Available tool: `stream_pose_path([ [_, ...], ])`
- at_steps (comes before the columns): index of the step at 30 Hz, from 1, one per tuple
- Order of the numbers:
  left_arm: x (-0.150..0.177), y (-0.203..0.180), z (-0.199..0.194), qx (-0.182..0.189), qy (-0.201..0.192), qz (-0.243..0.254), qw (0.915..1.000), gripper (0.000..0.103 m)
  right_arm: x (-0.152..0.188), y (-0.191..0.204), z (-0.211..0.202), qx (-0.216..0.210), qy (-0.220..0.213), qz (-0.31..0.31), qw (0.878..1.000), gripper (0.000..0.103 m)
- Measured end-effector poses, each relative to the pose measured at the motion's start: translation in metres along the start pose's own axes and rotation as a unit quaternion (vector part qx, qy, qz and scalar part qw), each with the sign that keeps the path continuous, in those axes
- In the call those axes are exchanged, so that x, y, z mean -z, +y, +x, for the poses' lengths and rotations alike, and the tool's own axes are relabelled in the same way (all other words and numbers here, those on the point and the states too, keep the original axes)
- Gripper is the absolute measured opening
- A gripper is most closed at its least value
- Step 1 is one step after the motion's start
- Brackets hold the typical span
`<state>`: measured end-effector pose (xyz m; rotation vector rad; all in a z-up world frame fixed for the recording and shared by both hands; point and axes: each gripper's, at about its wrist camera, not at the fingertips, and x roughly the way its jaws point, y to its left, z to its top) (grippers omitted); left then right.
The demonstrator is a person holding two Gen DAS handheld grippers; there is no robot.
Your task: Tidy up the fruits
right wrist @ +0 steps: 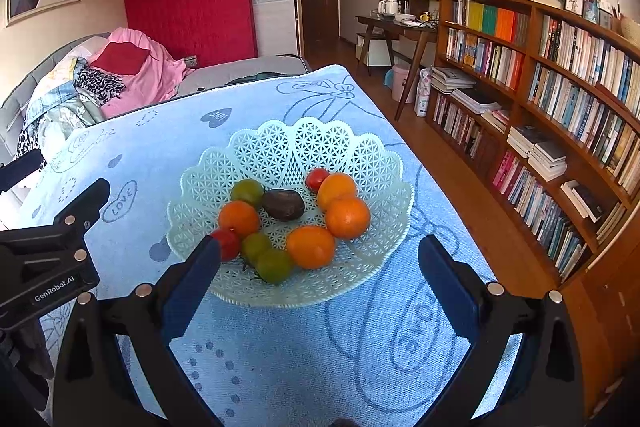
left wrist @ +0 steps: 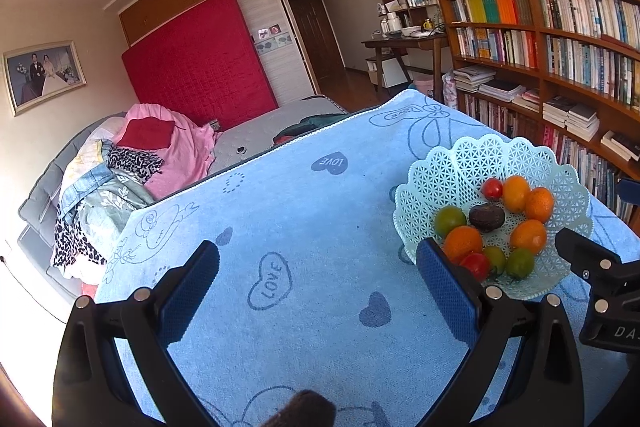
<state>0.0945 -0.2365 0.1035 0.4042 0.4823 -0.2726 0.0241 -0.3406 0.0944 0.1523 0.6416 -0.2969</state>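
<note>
A pale green lattice basket [right wrist: 332, 143] stands on the blue towel-covered table [right wrist: 140, 163] and holds several fruits: oranges [right wrist: 347, 218], green fruits [right wrist: 247, 191], red tomatoes [right wrist: 317, 178] and a dark avocado [right wrist: 283, 204]. In the left wrist view the basket [left wrist: 452, 163] sits at the right. My left gripper [left wrist: 318, 267] is open and empty over bare towel, left of the basket. My right gripper [right wrist: 318, 263] is open and empty, just in front of the basket's near rim.
A bed with piled clothes [left wrist: 132, 163] lies beyond the table's far edge. A long wooden bookshelf [right wrist: 560, 99] runs along the right wall. A desk [right wrist: 400, 27] stands at the back. Wooden floor lies right of the table.
</note>
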Motion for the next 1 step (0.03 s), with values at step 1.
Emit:
stream_pose_path([
  [1, 0.0031, 0.0055, 0.0021, 0.001, 0.007, -0.006, 1.0, 0.098, 0.0004, 0.0016, -0.0008, -0.006, 0.0, -0.001, 1.0, 0.1],
])
